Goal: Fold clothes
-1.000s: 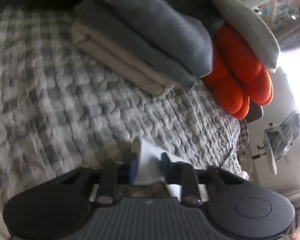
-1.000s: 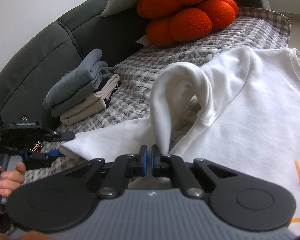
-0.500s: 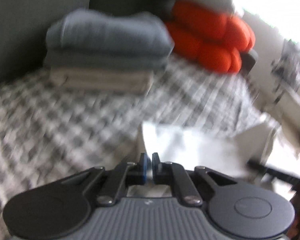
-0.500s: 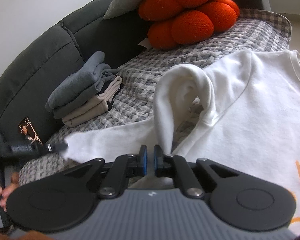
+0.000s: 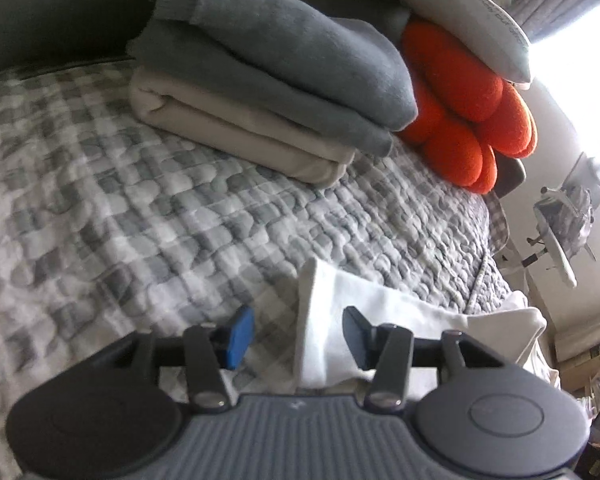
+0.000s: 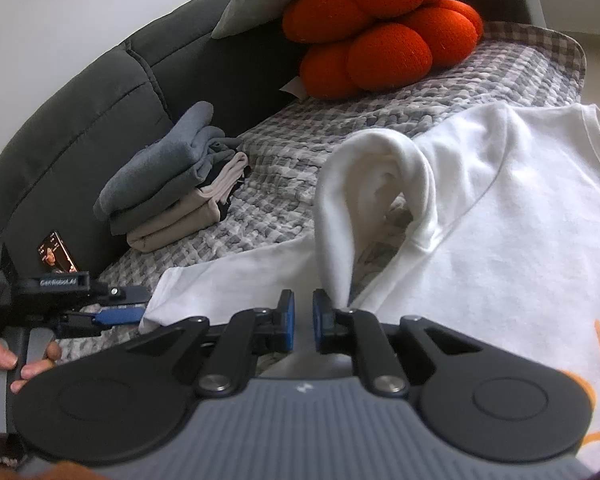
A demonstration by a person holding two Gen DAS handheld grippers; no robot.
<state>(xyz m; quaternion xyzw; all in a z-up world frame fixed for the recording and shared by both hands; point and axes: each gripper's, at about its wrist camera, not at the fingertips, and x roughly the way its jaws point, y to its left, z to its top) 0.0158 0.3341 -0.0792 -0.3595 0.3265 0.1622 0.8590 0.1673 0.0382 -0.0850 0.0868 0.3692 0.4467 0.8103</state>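
A white sweatshirt (image 6: 500, 208) with orange print lies flat on the checked sofa cover (image 6: 380, 120). Its sleeve (image 6: 236, 284) stretches left, with a raised loop (image 6: 364, 184) near the shoulder. My right gripper (image 6: 303, 316) is slightly open, its right finger against the base of that loop. My left gripper (image 5: 298, 334) is open, with the sleeve cuff (image 5: 324, 320) lying between its fingers. It also shows in the right wrist view (image 6: 112, 312), at the cuff end.
A stack of folded grey and beige clothes (image 5: 268, 92) sits against the dark sofa back (image 6: 100, 112). An orange knot cushion (image 6: 380, 24) and a grey pillow (image 5: 460, 12) lie at the far end. A phone (image 6: 56, 254) leans on the sofa.
My left gripper has opened wide and let go of the cuff. My right gripper has parted slightly. The left camera swung and came back near the cuff.
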